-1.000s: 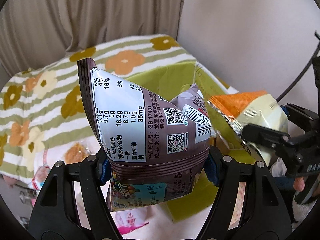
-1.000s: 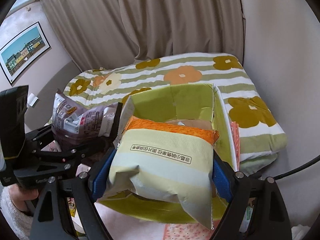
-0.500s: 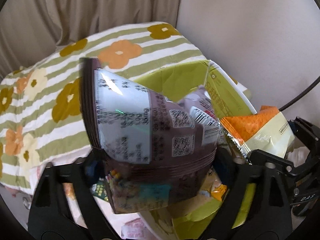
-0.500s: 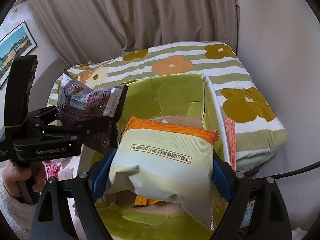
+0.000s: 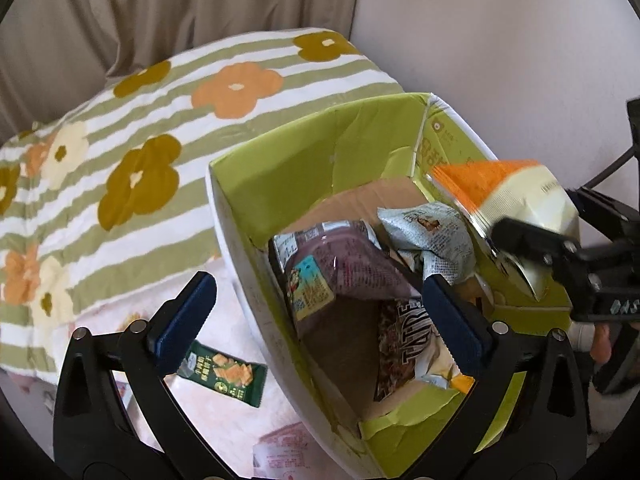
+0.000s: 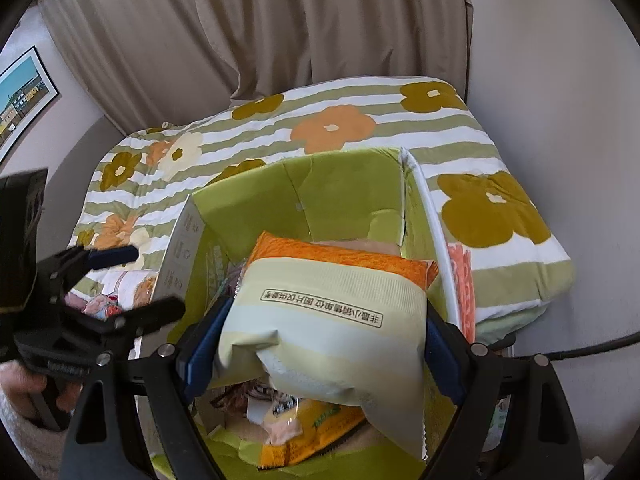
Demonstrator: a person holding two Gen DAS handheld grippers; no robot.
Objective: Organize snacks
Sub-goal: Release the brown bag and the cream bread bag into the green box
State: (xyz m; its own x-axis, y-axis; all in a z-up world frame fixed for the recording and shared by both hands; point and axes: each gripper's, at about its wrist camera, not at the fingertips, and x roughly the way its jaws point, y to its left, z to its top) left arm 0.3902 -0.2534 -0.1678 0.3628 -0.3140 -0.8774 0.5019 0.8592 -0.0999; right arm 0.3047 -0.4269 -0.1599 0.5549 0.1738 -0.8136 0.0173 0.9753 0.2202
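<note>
A green-lined cardboard box [image 5: 280,168] sits on the bed and also shows in the right wrist view [image 6: 340,184]. The purple snack bag [image 5: 340,264] lies inside it among other packets. My left gripper [image 5: 316,312] is open and empty over the box's near-left wall. My right gripper [image 6: 320,344] is shut on a pale yellow bag with an orange top [image 6: 336,312], held above the box. That bag [image 5: 516,200] also shows at the right of the left wrist view.
A green cracker packet [image 5: 224,372] and pink packets [image 5: 280,444] lie on the pink cloth left of the box. A striped flowered blanket [image 5: 132,152] covers the bed behind. Curtains [image 6: 280,32] and a wall [image 5: 500,40] stand close by. A cable [image 6: 580,350] runs at right.
My left gripper opened and let go of the purple bag, which now lies in the box. My right gripper moved forward over the box with the yellow-orange bag.
</note>
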